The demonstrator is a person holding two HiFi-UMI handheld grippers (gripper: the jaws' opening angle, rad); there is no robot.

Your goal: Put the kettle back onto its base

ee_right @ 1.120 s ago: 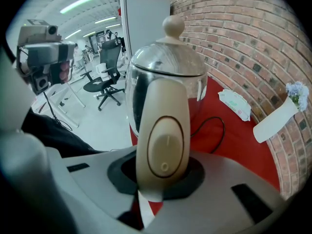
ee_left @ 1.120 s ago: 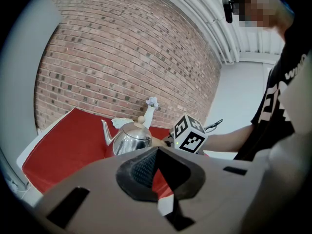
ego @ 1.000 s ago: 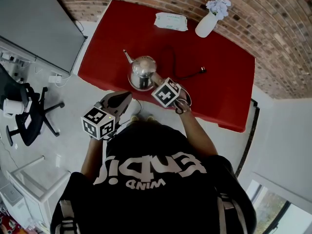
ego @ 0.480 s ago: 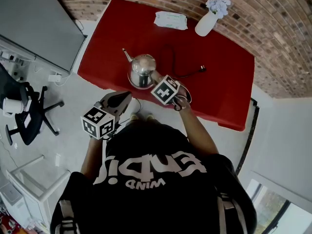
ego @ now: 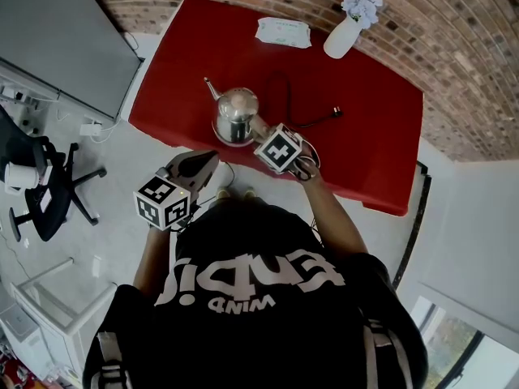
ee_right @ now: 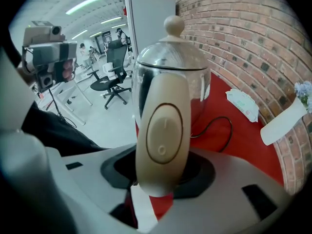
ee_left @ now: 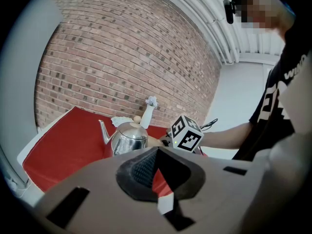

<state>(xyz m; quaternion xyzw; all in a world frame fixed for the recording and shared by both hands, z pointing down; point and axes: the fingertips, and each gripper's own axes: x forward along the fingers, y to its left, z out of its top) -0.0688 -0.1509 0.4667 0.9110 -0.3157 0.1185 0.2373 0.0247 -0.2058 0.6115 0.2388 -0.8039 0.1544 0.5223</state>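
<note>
A silver kettle stands upright on a red table, close to the table's near left edge, with its spout pointing left. Whether the base lies under it cannot be told from any view. The person leans over the near edge with a gripper in each hand.

The right gripper points steeply down at the kettle's near right side. Its jaws have just been opening and now stand spread wide, with the kettle's beige handle between them and a gap showing on either side.

The left gripper hangs off the table's near edge, to the near left of the kettle and apart from it. Its jaws are pressed together at the tips, with nothing between them.

A black cord loops across the cloth from behind the kettle to a plug lying to its right. At the far edge lie a packet of wipes and, to its right, a white vase of flowers, below a brick wall. An office chair stands on the floor at far left.
</note>
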